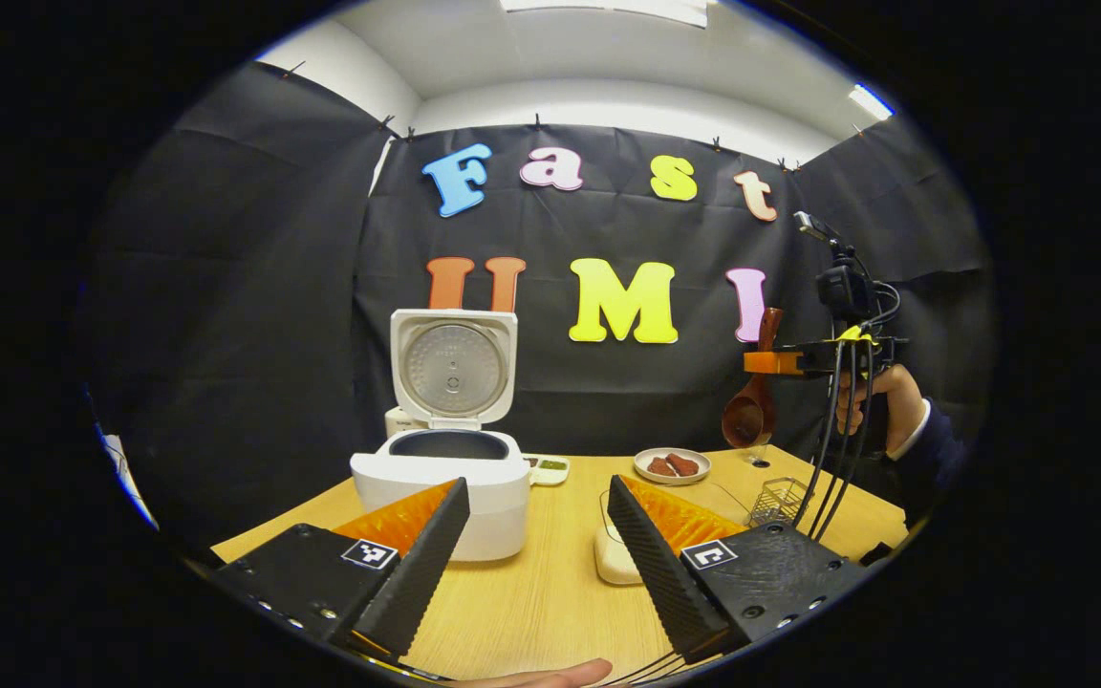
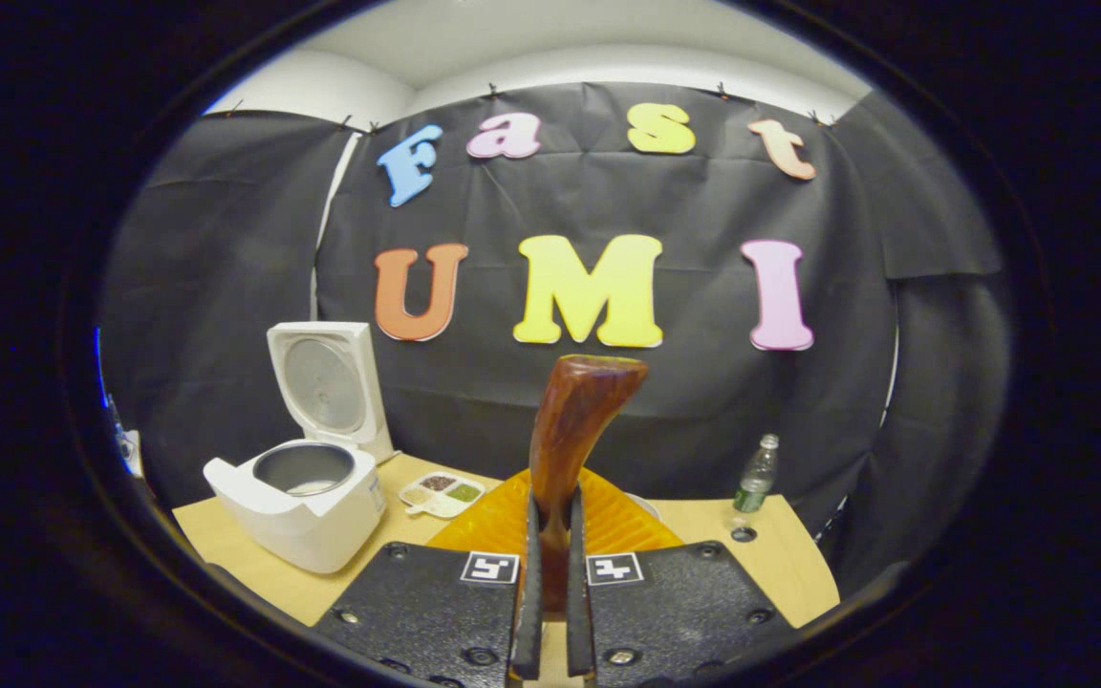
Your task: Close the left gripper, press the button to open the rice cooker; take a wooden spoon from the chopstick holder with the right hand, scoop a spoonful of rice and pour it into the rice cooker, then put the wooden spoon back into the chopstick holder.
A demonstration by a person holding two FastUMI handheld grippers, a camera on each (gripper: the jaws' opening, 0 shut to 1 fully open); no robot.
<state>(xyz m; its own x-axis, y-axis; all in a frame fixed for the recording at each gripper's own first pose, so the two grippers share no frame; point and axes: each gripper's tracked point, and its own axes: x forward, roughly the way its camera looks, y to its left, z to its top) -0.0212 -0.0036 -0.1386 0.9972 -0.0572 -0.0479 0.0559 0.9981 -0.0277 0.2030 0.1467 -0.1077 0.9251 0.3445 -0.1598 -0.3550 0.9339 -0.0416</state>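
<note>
Left gripper view: the left gripper (image 1: 536, 535) hangs with fingers spread apart over the pale wooden table (image 1: 531, 602), bare board between them. The white rice cooker (image 1: 445, 478) stands lid-up near the table's left edge. Well right, the right gripper (image 2: 550, 583) is clamped on the brown wooden spoon (image 2: 570, 430) (bowl hanging down), high above the small wire chopstick holder (image 1: 780, 499).

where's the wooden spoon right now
The wooden spoon is clamped upright in the right gripper; the left gripper view shows it bowl-down above the table's right side, over the wire holder.
</note>
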